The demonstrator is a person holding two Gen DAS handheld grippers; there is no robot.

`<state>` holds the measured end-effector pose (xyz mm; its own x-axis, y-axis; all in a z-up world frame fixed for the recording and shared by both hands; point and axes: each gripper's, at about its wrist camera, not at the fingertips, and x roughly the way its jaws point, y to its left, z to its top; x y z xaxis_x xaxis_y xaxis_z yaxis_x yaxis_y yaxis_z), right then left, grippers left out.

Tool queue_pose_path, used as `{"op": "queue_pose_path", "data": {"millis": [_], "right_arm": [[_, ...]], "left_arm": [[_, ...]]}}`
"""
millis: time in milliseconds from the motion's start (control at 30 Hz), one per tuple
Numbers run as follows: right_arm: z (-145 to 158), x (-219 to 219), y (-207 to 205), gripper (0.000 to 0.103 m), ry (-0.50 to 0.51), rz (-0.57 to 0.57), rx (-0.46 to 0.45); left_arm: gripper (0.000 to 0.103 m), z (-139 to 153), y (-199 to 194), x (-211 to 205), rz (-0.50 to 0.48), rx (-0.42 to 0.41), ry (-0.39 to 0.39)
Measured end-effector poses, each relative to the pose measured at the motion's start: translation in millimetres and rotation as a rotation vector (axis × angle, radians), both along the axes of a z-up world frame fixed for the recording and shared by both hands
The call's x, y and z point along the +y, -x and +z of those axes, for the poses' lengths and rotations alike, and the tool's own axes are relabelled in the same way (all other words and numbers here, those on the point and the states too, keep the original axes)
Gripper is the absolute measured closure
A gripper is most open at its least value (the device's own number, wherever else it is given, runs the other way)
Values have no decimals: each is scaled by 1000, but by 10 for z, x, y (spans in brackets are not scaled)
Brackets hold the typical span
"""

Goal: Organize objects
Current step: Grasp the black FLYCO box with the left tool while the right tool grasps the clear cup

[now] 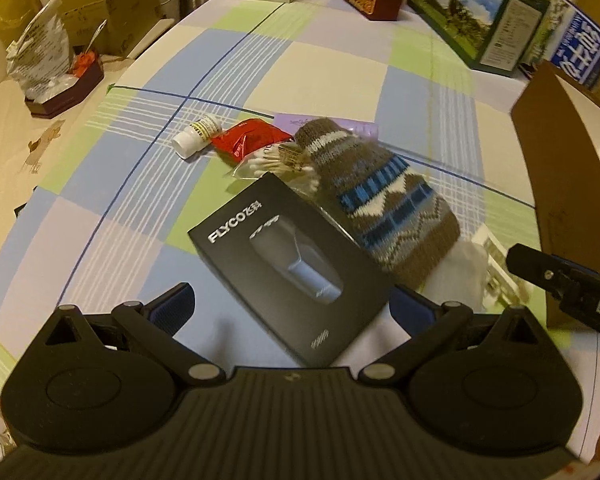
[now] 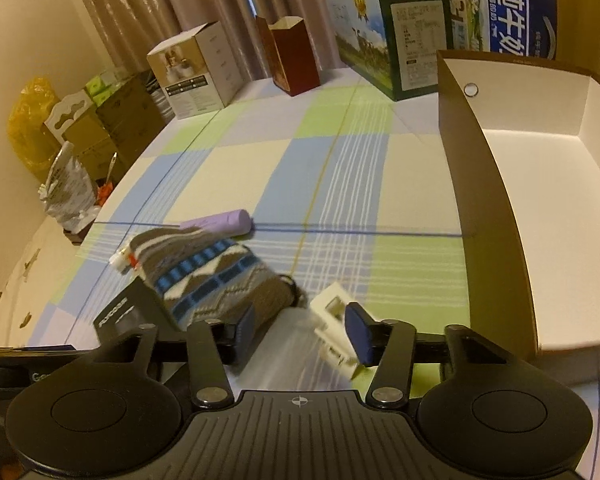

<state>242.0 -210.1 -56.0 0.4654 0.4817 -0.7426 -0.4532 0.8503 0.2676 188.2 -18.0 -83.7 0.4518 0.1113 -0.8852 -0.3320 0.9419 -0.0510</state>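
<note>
- The left gripper (image 1: 292, 304) is standing with its jaws wide, straddling the near end of the black rectangular cardboard shaver box (image 1: 288, 264); its blue pads are sitting apart from the box sides, so nothing is being gripped.
- The right gripper (image 2: 302, 330) is showing its jaws narrowed, with a blurred clear plastic-wrapped white item (image 2: 334, 322) lying between them; I cannot tell whether the pads are pressing on it.
- The landmark here is the brown-and-blue patterned knitted pouch (image 1: 380, 200), lying in the middle of the pile on the checked blue, green and cream tablecloth (image 1: 260, 64).
- The black box is leaning against the pouch's near left side; the white item is lying just beside its near right end.
- A red foil packet (image 1: 248, 140), a clear bag of cotton swabs (image 1: 276, 168) and a small white pill bottle (image 1: 196, 136) are lying beyond the pouch to its left.
- A lilac tube (image 2: 220, 222) is lying just behind the pouch.
- The open brown cardboard tray with a white inside (image 2: 540, 208) is standing well to the pouch's right, and its visible floor is holding nothing.
- Judging from this, the sorting is barely starting: every loose item is waiting outside the tray.
</note>
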Motion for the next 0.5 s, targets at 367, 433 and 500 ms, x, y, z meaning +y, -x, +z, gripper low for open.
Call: {"op": "queue_pose_path", "data": {"millis": [367,433,500], "right_arm": [[-46,-14,-177,57,11,45,18],[-56,-12,-153,56,17,59,27],[-79,-8,-117,55,14,81,46]], "left_arm": [[0,-236,-337,-56,65,33,-60],[0,-229,-326,-36,54,30,-70],[0,-222,-291,-4,43,24,-81]]}}
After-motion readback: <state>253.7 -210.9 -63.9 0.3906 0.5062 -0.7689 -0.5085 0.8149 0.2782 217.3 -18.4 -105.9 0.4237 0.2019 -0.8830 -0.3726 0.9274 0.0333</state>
